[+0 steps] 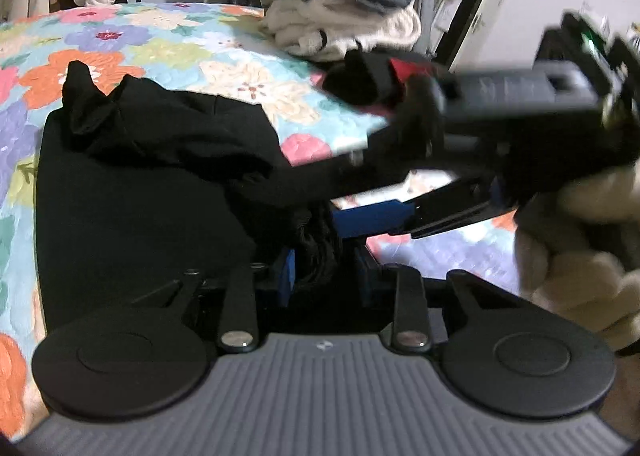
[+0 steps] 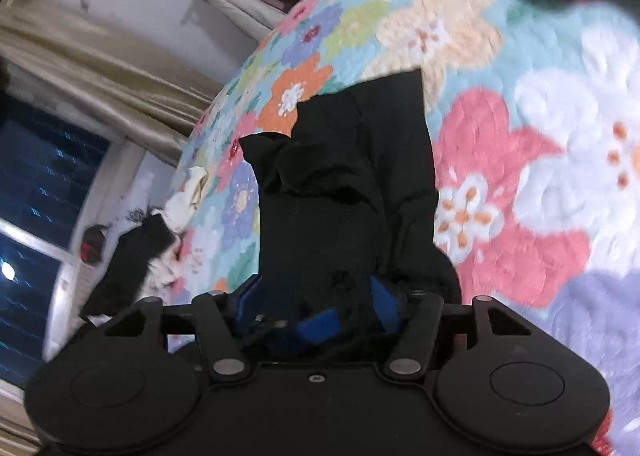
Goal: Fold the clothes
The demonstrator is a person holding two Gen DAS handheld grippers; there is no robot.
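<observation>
Black garment (image 1: 160, 160) lies crumpled and partly bunched on the floral quilt (image 1: 168, 40), matte and creased, one edge pinched in the clenched left gripper (image 1: 320, 272) and another fold clamped in the right gripper (image 2: 320, 296).

Black garment (image 1: 160, 160), soft and crumpled, partly folded on the floral bed quilt (image 1: 168, 44), one bunched edge lifted off the bed, pinched between blue fingers (image 2: 384, 296), opposite corner peaked upward
</observation>
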